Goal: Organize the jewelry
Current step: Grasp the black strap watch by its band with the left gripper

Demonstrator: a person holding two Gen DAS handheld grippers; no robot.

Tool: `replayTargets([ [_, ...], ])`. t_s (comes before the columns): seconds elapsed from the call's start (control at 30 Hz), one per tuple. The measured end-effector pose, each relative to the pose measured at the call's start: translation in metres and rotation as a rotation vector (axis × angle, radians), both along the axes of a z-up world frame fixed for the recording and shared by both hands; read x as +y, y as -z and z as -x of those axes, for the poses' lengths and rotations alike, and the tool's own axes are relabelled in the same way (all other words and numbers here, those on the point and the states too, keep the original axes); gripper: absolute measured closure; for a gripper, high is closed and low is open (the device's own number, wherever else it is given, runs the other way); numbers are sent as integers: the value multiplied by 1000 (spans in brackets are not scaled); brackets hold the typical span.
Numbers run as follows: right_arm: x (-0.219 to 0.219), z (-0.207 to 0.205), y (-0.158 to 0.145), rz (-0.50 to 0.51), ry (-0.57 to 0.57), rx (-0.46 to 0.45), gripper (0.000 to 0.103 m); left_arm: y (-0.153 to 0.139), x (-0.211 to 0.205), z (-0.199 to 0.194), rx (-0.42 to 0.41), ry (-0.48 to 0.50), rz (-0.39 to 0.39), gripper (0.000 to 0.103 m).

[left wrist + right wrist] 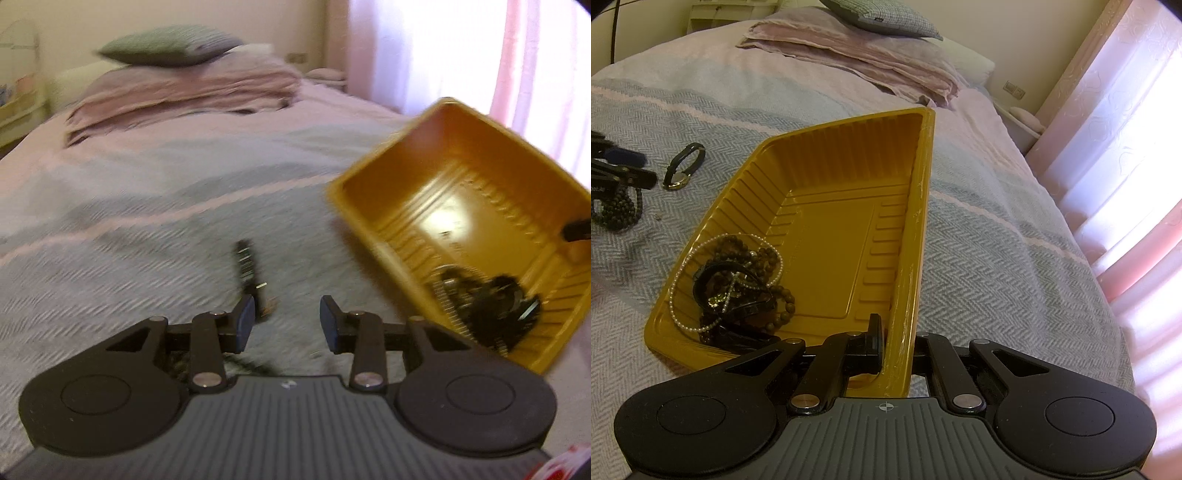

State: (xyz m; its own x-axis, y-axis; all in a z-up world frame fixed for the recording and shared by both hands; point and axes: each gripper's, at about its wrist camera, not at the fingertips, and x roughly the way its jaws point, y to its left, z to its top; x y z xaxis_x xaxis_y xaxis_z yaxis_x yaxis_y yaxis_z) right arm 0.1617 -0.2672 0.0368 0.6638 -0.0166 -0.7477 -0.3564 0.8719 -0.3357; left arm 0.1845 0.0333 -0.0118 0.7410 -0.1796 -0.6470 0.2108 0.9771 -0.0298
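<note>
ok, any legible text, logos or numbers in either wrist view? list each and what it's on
None can be read.
Yellow tray floor: faint embossed marks near its middle in the left wrist view, too blurred to read.
Left gripper body: small white mark, no letters legible.
Right gripper body: a crosshair symbol, not text.
Wristwatch on the bedspread: dial too small to read.

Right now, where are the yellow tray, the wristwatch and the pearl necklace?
yellow tray [827, 236]: right wrist view, bare floor of the tray.
wristwatch [679, 180]: right wrist view, its round gold face.
pearl necklace [673, 291]: right wrist view, left loop of the strand.
</note>
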Motion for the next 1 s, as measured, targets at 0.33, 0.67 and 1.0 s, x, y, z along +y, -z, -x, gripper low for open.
replayTargets([
  [0.33, 2, 2, -1, 6, 1, 0, 99, 8, 11, -25, 14, -37, -1, 69],
  [0.67, -1, 1, -1, -1, 1, 1, 99, 25, -2, -61, 72, -76, -26, 87],
  [1.0, -1, 0, -1, 0, 1, 0, 99, 6, 13, -51, 69, -87, 18, 88],
])
